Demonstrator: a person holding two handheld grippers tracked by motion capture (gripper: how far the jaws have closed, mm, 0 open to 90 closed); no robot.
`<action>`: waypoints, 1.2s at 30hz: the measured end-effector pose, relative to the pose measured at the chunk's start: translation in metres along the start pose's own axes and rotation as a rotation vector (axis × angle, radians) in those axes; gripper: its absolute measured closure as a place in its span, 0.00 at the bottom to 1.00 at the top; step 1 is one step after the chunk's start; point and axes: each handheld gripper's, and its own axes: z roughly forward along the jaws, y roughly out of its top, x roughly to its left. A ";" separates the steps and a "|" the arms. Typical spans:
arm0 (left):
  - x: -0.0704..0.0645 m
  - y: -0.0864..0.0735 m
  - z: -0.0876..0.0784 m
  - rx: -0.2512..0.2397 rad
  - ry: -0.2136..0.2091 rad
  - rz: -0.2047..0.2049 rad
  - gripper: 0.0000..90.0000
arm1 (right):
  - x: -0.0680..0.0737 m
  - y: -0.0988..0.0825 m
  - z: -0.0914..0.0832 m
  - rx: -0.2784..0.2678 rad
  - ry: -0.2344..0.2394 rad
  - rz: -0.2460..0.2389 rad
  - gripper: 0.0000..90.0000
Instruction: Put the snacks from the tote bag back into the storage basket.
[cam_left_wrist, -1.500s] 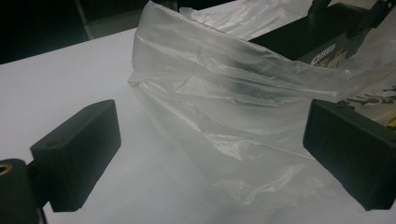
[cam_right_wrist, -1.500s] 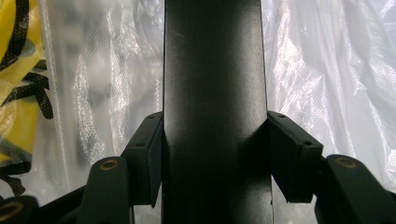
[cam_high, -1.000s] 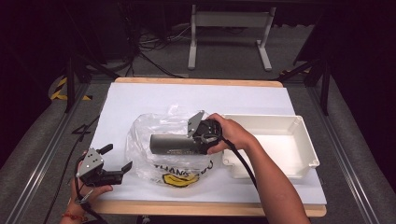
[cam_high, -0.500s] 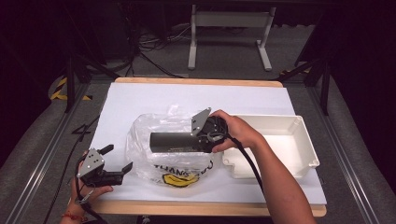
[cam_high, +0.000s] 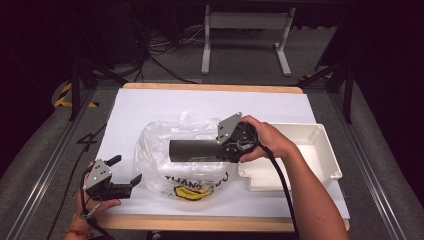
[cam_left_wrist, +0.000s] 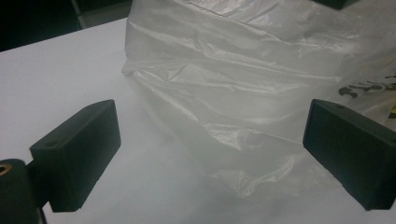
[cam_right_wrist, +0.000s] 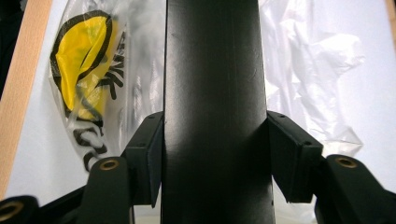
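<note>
A clear plastic bag (cam_high: 165, 150) with a yellow smiley print (cam_high: 192, 190) lies crumpled in the middle of the white table. My right gripper (cam_high: 220, 148) is shut on a long black box (cam_high: 192, 150), held level over the bag and pointing left. In the right gripper view the black box (cam_right_wrist: 212, 93) runs up between the two jaws, with the bag (cam_right_wrist: 308, 70) beneath it. My left gripper (cam_high: 125, 172) rests open at the table's front left, just left of the bag. Its jaws stand wide apart in the left gripper view, facing the bag (cam_left_wrist: 243, 93).
A white rectangular tray (cam_high: 320, 145) stands at the right of the table, beside my right hand. The table's wooden front edge (cam_high: 200, 222) runs below the bag. Cables and a metal stand lie on the floor beyond the table.
The right gripper has carried the black box slightly right and a little lower over the bag. The left gripper has stayed in place.
</note>
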 end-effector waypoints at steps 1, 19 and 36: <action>0.000 0.000 0.000 -0.001 0.001 0.001 0.06 | 0.000 0.000 -0.002 -0.011 0.004 0.005 0.48; 0.000 -0.001 0.000 0.012 -0.010 0.006 0.05 | 0.001 -0.014 -0.026 0.010 -0.019 -0.008 0.48; 0.000 -0.002 0.002 0.024 -0.012 0.006 0.05 | 0.005 -0.063 -0.063 0.006 -0.069 0.056 0.48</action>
